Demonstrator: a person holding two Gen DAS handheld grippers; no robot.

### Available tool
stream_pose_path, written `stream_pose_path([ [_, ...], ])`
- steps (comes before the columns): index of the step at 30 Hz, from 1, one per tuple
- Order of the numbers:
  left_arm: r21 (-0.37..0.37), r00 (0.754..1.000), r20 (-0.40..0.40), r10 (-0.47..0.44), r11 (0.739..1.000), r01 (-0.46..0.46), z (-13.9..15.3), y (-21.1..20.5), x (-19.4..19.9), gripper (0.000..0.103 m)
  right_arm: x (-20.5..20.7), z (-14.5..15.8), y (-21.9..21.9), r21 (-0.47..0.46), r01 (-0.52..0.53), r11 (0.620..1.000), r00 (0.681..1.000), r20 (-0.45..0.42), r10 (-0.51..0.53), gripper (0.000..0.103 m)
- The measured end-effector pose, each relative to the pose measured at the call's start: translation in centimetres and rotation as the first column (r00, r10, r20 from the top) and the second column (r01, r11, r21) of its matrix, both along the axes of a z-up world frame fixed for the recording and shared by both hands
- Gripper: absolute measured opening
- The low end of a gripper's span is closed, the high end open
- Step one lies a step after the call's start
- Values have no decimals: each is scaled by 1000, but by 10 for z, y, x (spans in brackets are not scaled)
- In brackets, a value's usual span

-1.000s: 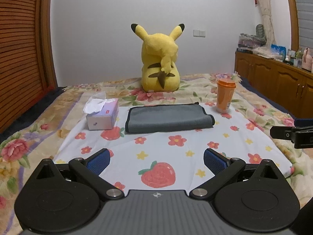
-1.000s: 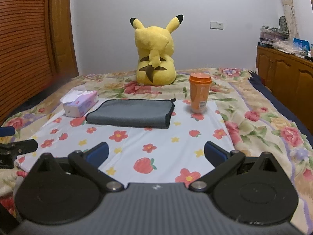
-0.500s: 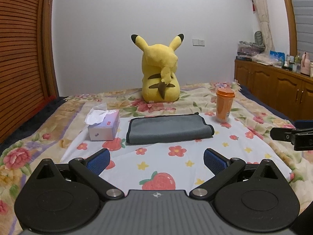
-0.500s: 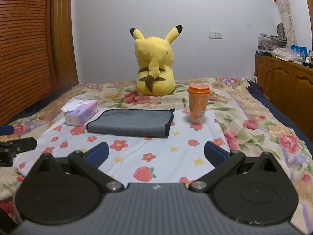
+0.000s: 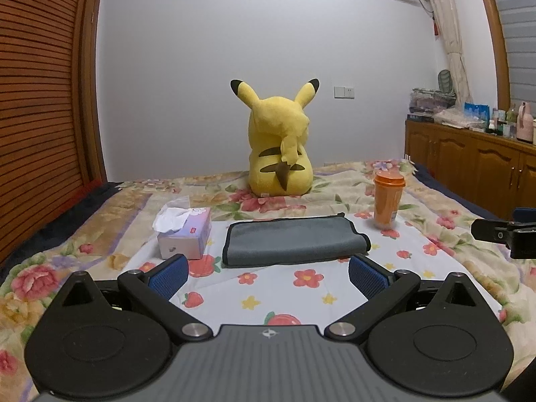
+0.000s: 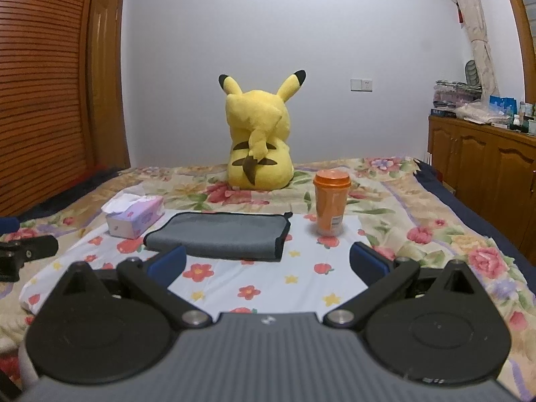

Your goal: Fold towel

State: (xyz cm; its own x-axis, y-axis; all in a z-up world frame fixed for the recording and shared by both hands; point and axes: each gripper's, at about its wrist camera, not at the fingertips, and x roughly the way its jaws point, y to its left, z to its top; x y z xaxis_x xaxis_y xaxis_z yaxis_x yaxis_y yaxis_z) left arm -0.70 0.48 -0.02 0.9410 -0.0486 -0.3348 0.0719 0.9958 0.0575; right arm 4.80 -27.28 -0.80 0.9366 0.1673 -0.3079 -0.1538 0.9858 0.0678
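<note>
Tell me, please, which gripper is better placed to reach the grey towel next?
Left, marginally. The grey towel sits centred between the left gripper fingers, but left of centre for the right gripper. Both are open and short of it.

wall point(image 5: 201, 67) pale grey | slatted wooden door point(image 5: 40, 100) | wooden cabinets point(image 6: 485, 167) | curtain point(image 5: 449, 33)

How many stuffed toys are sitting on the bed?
1. A yellow plush toy with black-tipped ears sits at the far end of the flowery bed, behind the folded grey towel. No others show.
</note>
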Motion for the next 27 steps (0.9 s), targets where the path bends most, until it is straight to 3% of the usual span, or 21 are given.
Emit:
stream_pose_path([
  [27,10,1000,-4,-6,1000,6,-1,0,-1,103,1,0,-1,1,0,1000,1000,-1,0,103],
])
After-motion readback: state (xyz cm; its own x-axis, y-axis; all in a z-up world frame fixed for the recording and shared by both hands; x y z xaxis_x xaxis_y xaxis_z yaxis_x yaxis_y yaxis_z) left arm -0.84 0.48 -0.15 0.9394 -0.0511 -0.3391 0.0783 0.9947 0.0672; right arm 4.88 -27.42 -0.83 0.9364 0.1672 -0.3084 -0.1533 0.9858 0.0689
